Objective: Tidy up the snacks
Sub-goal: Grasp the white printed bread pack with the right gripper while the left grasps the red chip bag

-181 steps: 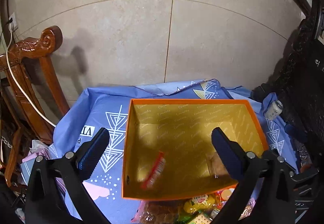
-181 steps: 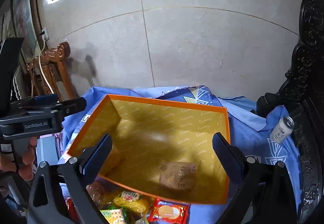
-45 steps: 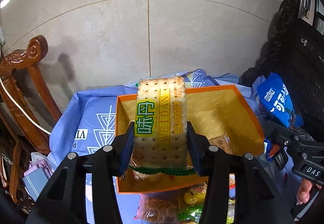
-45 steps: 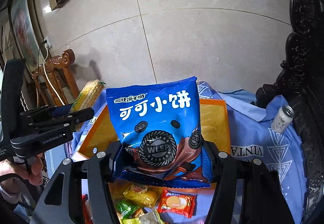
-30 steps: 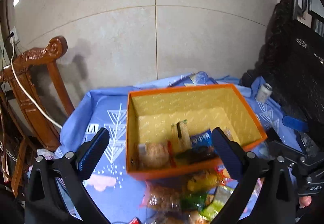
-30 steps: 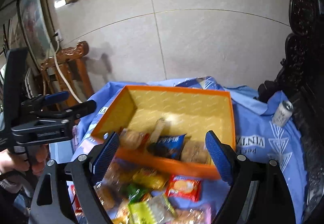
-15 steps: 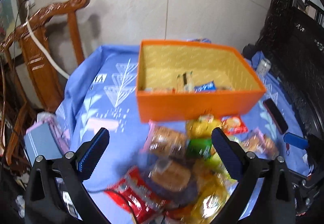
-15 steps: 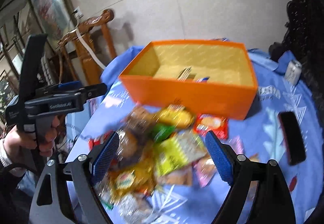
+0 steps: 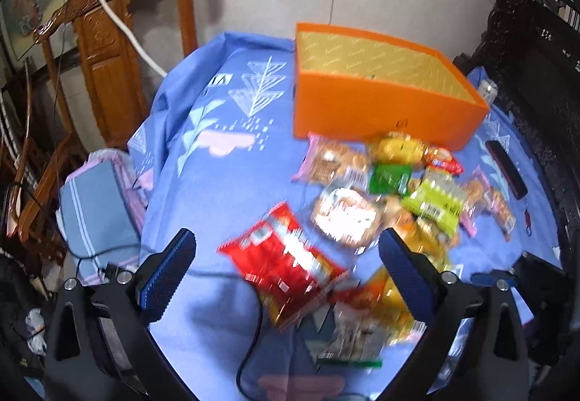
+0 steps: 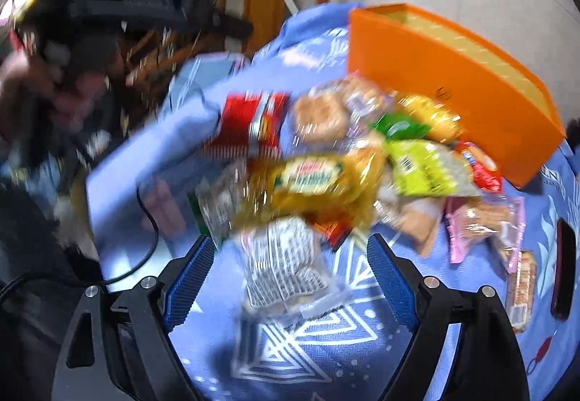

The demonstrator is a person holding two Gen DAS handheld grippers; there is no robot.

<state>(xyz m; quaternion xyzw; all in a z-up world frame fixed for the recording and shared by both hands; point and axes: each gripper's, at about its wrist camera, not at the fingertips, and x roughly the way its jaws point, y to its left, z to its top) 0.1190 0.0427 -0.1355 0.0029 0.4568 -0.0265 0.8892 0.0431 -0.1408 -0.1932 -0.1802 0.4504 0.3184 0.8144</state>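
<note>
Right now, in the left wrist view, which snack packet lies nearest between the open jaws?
The red packet. It lies apart from the pile, closest to the camera, between the jaws; the green, yellow and pink packets lie farther, near the orange box.

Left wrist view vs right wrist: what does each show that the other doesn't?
Left wrist only: the open left gripper around a red snack bag, a can behind the box.

Right wrist only: the open right gripper around a clear wrapped packet, the yellow biscuit pack up close.

Both: orange box, snack pile, blue tablecloth, wooden chair.
</note>
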